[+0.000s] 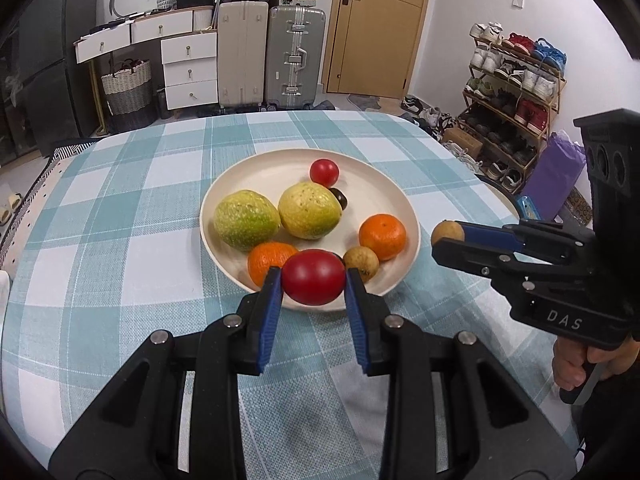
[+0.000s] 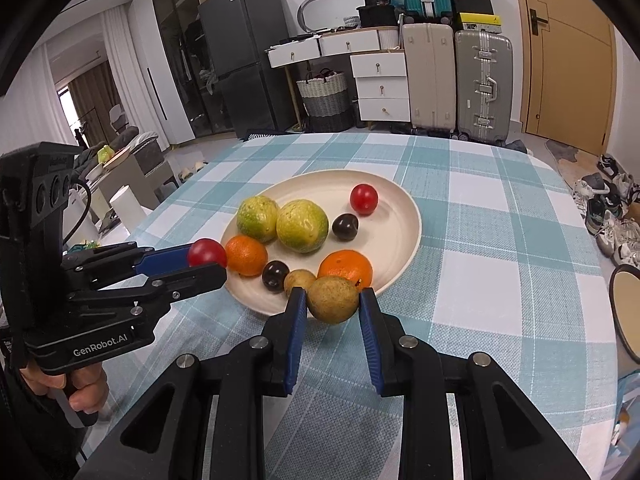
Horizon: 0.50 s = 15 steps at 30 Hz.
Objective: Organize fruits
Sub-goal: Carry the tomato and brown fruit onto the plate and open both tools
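Note:
My left gripper [image 1: 314, 282] is shut on a red tomato [image 1: 314, 282], held just above the near rim of the cream plate [image 1: 384, 188]. In the right wrist view that same left gripper [image 2: 208, 258] holds the red tomato [image 2: 207, 253] at the plate's left edge. My right gripper [image 2: 333, 300] is shut on a small brown fruit [image 2: 333, 299] over the plate's [image 2: 400, 232] near rim; from the left it shows as the right gripper [image 1: 446, 236] with the brown fruit [image 1: 447, 233]. On the plate lie two green-yellow fruits [image 1: 246, 224], two oranges [image 1: 382, 236], another red tomato [image 1: 324, 172], dark fruits [image 2: 345, 226] and a second brown fruit [image 1: 361, 263].
The plate stands on a table with a teal-checked cloth [image 1: 140, 208]. A second cream dish [image 2: 628, 312] sits at the table's right edge. Suitcases [image 1: 294, 56], white drawers [image 1: 190, 68], a shoe rack [image 1: 512, 92] and a door [image 1: 376, 24] lie beyond the table.

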Tool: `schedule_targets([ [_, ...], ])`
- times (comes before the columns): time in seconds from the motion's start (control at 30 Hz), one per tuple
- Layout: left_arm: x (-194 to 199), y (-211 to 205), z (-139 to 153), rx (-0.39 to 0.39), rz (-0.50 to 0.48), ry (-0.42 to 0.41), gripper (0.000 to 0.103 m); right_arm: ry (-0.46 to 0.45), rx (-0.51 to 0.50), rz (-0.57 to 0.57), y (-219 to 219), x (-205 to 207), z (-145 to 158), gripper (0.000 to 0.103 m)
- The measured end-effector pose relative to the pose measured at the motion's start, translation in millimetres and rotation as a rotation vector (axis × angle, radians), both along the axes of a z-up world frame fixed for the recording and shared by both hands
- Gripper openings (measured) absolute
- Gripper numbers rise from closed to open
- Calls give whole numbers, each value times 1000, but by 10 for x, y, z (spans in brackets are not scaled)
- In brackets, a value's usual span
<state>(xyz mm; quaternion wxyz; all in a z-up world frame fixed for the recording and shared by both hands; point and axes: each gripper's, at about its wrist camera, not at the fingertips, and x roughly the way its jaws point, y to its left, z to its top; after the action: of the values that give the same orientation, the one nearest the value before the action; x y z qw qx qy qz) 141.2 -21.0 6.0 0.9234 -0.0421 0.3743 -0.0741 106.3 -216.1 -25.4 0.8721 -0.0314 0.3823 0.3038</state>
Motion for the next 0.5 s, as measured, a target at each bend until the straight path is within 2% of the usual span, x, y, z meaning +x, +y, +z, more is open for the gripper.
schedule_targets([
  [0.5,258,54,-5,-16,11,-11,29,-9,-8,-67,34,327,-38,28],
])
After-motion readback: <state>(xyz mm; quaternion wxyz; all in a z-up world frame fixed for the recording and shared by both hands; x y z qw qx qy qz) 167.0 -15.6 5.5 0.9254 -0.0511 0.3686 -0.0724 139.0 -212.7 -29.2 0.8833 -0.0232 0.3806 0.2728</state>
